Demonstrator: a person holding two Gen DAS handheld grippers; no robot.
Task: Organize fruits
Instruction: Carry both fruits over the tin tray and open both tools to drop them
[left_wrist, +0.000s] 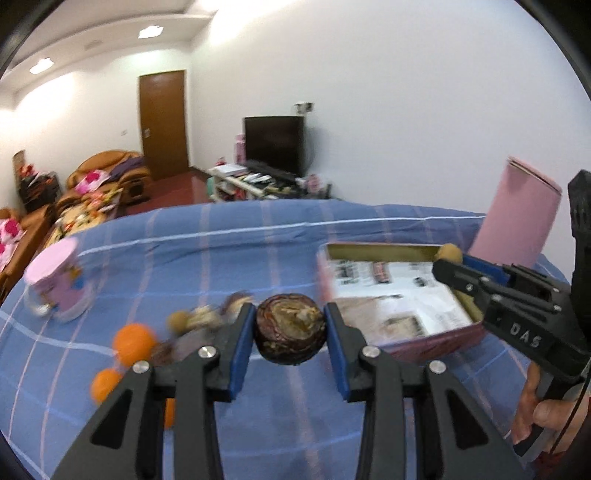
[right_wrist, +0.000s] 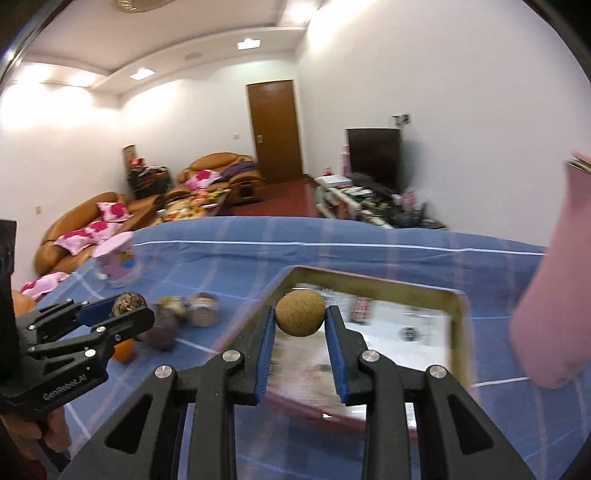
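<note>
**Holding one fruit in each gripper over the blue cloth**

Clamped between the blue pads of the left gripper (left_wrist: 290, 334) is a dark brown, round, wrinkled fruit (left_wrist: 290, 332), held clear of the blue checked tablecloth (left_wrist: 221, 251). The right gripper (right_wrist: 300, 314) has its jaws drawn narrow on a small tan, rough-skinned round fruit (right_wrist: 300, 312), which sits over the near rim of the shallow rectangular pink-sided tin tray (right_wrist: 460, 332) lined with printed paper.

On the cloth to the left of the tray lie the rest: two orange round citrus fruits (left_wrist: 133, 343), blurred, and a cluster of brownish fruits (right_wrist: 184, 314) too smeared to tell apart. A pink-lidded clear jar (left_wrist: 59, 284) stands further left, well apart from the tray. A tall pink cylinder (left_wrist: 517, 214) stands just beyond the tray's far right corner.
</note>
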